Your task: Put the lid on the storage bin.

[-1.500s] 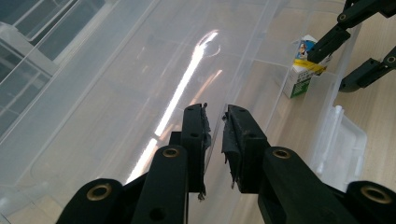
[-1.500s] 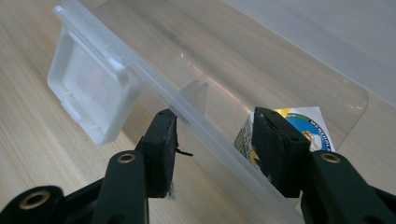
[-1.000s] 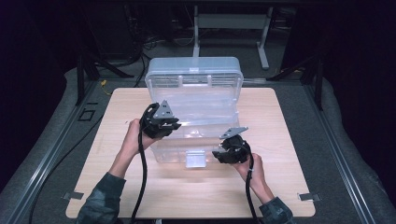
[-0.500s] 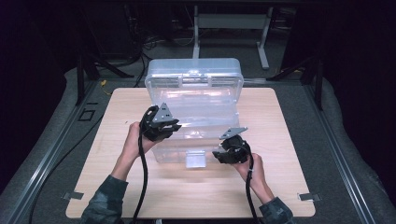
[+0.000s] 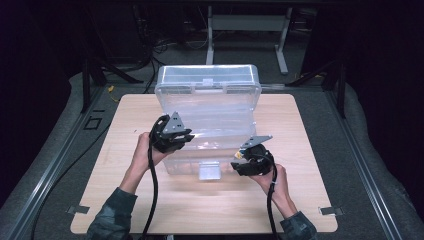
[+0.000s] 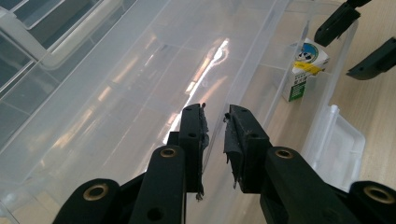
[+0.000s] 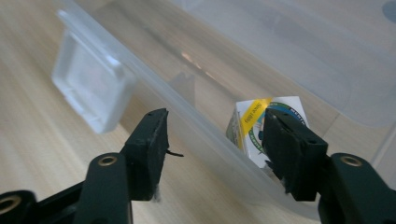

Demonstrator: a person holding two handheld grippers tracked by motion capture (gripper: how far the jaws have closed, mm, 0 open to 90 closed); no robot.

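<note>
A clear plastic storage bin (image 5: 207,107) stands on the wooden table (image 5: 300,130), its lid raised at the back. My left gripper (image 5: 181,136) is at the bin's left side, its jaws (image 6: 215,116) shut on the thin clear wall. My right gripper (image 5: 244,159) is at the front right rim. Its jaws (image 7: 215,126) have just been opening and now straddle the rim, one outside and one inside, with no pad pressing on it. A small white carton (image 7: 254,123) with a yellow band stands inside the bin, right by the inner jaw, and the left gripper view shows the carton (image 6: 303,65) too.
A clear latch flap (image 5: 209,171) hangs from the bin's front wall, toward the person. The table's front edge (image 5: 200,230) is close to the forearms. Dark floor and metal frames (image 5: 245,22) surround the table.
</note>
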